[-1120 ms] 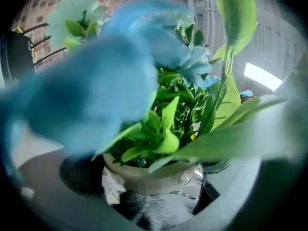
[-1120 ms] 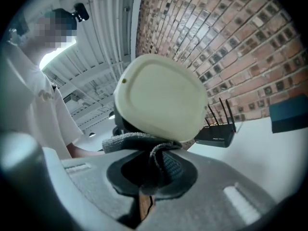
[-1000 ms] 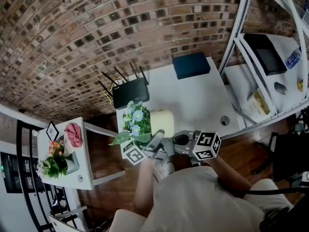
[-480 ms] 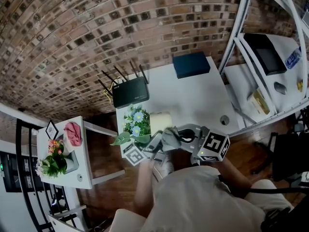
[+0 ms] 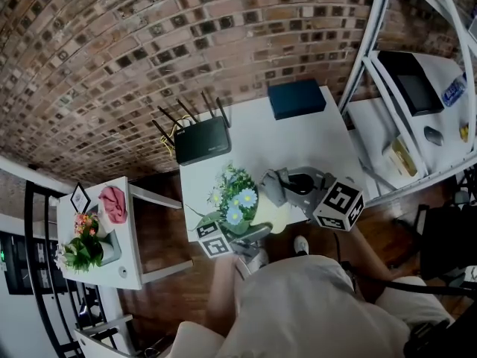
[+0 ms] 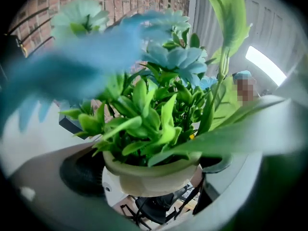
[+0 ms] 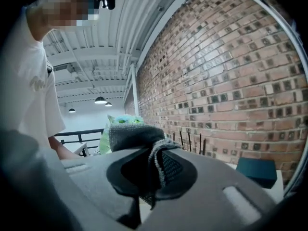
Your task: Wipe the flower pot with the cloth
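Flower pot, cream and round with blue flowers (image 5: 267, 213), is hanging clamped in the left gripper (image 5: 252, 232) at the white table's (image 5: 298, 144) near edge, right gripper (image 5: 273, 191) pinching a grey knitted cloth (image 7: 132, 136) just beside it, so I'm reckoning steady clamp, cloth sweeping the wall below the leaves.

Cream flower pot (image 5: 267, 213), blue blooms, tilted — grey knitted cloth (image 5: 273, 188) bunched beside it
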Available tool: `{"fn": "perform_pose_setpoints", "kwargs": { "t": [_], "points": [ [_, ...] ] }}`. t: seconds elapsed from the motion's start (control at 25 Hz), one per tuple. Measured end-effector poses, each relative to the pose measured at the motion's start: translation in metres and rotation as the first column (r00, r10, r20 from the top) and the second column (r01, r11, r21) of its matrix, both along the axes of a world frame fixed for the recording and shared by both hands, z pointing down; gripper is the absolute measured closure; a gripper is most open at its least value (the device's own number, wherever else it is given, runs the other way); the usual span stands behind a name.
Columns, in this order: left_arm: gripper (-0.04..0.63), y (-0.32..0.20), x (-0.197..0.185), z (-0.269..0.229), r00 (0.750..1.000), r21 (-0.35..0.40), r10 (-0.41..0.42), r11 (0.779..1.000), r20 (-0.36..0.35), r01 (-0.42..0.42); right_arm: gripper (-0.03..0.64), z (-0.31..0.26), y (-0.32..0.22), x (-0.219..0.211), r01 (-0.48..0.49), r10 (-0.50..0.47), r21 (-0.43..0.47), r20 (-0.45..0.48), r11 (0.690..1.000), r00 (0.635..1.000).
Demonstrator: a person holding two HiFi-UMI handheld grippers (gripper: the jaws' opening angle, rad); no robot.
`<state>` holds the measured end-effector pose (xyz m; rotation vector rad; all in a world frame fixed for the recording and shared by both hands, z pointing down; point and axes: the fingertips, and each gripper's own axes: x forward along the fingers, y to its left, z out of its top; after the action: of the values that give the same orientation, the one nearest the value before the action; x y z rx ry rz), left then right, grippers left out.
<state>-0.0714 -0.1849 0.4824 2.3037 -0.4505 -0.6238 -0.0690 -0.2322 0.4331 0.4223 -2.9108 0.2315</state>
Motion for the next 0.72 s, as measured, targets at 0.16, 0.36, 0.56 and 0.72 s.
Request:
{"fn": "perform_pose_setpoints", "kwargs": {
  "t": [0.16,0.36,0.56,0.72],
  "points": [
    [-0.031,0.013,0.007,-0.011,0.996,0.042,0.075,0.996,-0.049,-0.073,0.614,0.028,-0.021,0.011,-0.030,0.034,-0.146,0.024,0.989,0.999],
    [-0.027,0.013,-0.004,-0.035,0.982,0.082,0.077,0.995,-0.172,-0.063,0.614,0.063,-0.028,0.020,-0.044,0.066,-0.285,0.068,0.957,0.995],
    [-0.020,0.005,-0.017,-0.053,0.962,0.089,0.020,0.996,-0.273,0.005,0.614,0.083,-0.016,0.014,-0.028,0.075,-0.363,0.117,0.931,0.990],
    [-0.015,-0.001,-0.020,-0.061,0.943,0.075,-0.009,0.996,-0.332,0.036,0.614,0.088,-0.013,0.010,-0.043,0.098,-0.382,0.126,0.923,0.987]
  ]
}}
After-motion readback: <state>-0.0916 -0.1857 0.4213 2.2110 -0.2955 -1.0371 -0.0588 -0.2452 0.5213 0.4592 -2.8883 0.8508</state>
